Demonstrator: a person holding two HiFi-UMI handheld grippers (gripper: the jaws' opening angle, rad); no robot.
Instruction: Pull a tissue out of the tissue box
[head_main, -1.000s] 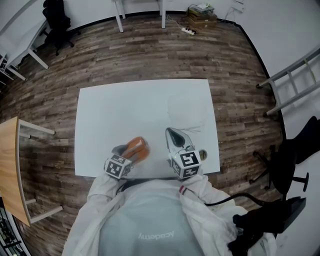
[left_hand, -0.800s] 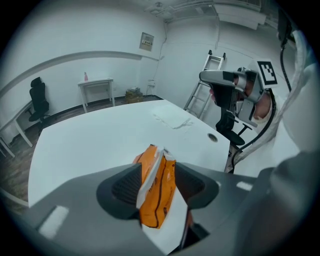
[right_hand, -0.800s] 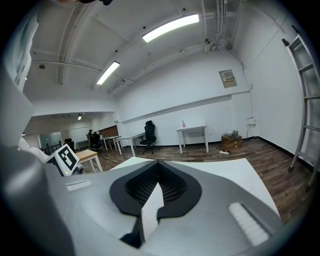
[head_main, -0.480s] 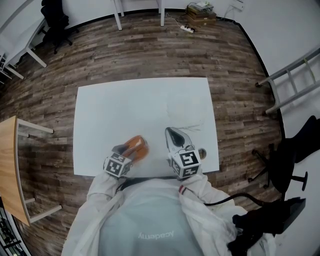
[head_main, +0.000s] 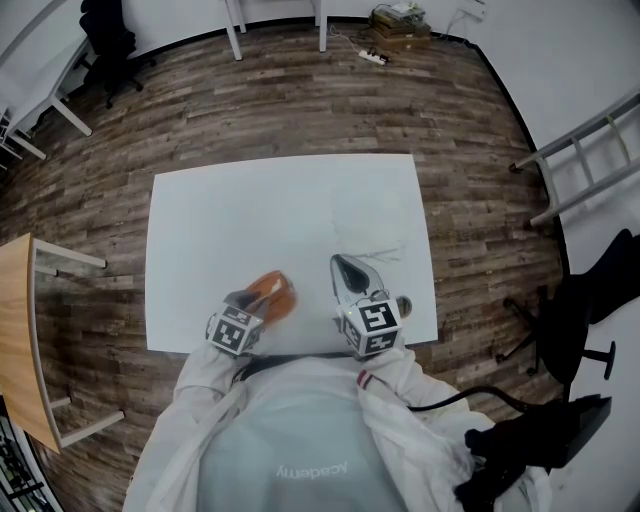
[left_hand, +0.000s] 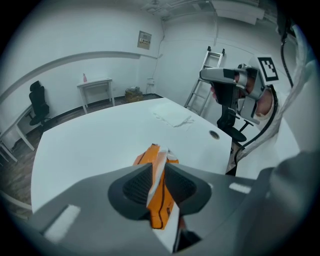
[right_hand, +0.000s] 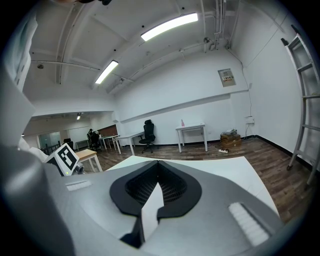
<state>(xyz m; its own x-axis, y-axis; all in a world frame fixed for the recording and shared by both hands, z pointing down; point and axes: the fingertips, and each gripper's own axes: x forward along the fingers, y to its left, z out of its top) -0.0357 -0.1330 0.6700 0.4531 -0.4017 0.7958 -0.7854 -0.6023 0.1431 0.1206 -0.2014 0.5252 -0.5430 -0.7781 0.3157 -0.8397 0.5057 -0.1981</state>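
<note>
The left gripper (left_hand: 159, 172) jaws have just been closing and now clamp the orange tissue pack (left_hand: 148, 156). The right gripper (right_hand: 158, 165), at 3 o'clock, has its jaws together.

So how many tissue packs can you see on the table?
1: the orange tissue pack at the near edge of the table, between the left tongs, which have just been closing on it.

Left gripper (left_hand: 159, 170) tips steeply downward, and its jaws have just been closing, the pads now pinching the orange tissue pack (left_hand: 151, 156). Right gripper (right_hand: 158, 169) sits alongside, nearly level, jaws pressed together with nothing between them. Both white sleeves (head_main: 398, 385) are tucked close to the body.
</note>
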